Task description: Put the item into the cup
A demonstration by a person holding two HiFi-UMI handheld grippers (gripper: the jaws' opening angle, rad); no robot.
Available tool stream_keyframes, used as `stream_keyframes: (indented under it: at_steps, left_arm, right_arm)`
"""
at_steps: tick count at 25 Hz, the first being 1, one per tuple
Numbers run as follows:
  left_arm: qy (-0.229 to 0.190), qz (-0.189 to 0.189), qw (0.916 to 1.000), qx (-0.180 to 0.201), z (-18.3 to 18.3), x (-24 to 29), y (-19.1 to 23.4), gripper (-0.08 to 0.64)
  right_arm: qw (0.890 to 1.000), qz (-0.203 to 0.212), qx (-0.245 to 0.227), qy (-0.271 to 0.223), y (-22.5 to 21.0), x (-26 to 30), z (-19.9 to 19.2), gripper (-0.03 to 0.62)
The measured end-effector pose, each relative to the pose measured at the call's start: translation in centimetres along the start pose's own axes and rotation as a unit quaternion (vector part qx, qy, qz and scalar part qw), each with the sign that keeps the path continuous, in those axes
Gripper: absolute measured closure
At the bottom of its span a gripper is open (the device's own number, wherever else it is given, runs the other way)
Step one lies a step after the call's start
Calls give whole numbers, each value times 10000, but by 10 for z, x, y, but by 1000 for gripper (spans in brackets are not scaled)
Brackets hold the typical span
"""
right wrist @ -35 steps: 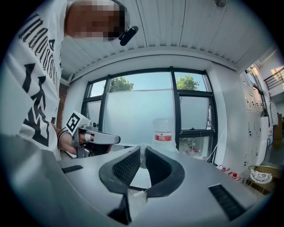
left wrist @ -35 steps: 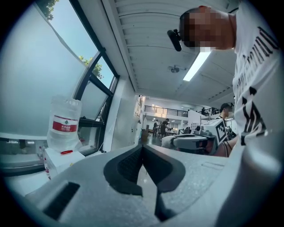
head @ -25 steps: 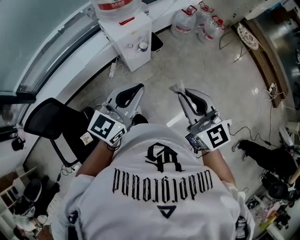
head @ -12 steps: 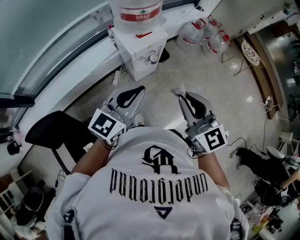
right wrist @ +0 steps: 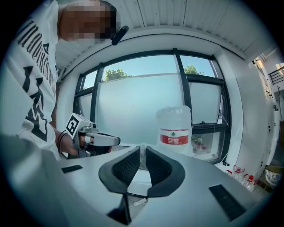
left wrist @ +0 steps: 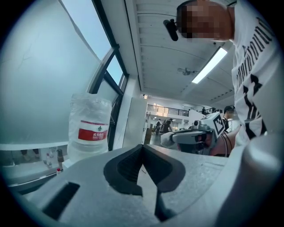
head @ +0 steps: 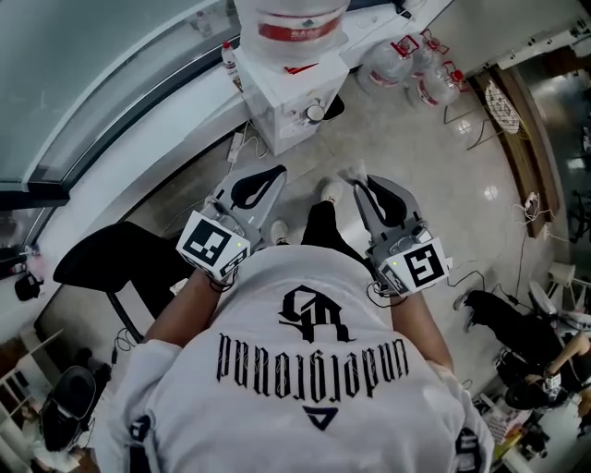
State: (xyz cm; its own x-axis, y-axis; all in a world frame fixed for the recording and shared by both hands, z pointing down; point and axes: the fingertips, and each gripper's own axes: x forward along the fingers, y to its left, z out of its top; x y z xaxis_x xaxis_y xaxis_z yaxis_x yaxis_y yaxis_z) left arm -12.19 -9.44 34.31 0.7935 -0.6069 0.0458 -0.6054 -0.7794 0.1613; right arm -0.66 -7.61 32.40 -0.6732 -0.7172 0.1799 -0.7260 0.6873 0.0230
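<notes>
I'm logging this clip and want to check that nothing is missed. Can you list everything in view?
dispenser: one, white, against the window wall ahead
jug: one, clear with a red label, on top of the dispenser
spare jugs: about three, clear with red handles, on the floor right of the dispenser
chair: one, black, at the person's left
item: one, white and crumpled, pinched at the right gripper's tips
cup: none in view
shirt: one, white with black print
left gripper: one, grey, jaws together, empty
right gripper: one, grey, closed on the item
</notes>
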Motion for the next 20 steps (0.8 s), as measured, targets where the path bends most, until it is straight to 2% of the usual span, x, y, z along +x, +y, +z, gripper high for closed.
stream_keyframes:
  at_steps: [6, 12, 20]
  left_arm:
    - [64, 214, 9997, 15, -5, 2, 22, 545]
    - [321, 392, 9987, -73, -24, 17, 44, 545]
    - [573, 253, 9980, -88, -43, 64, 58, 545]
  right_arm:
    - [9999, 44, 137, 78, -19, 27, -13, 549]
    - [9995, 56, 242, 189, -49, 50, -27, 549]
    - [9982, 41, 405, 429, -94, 71, -56, 549]
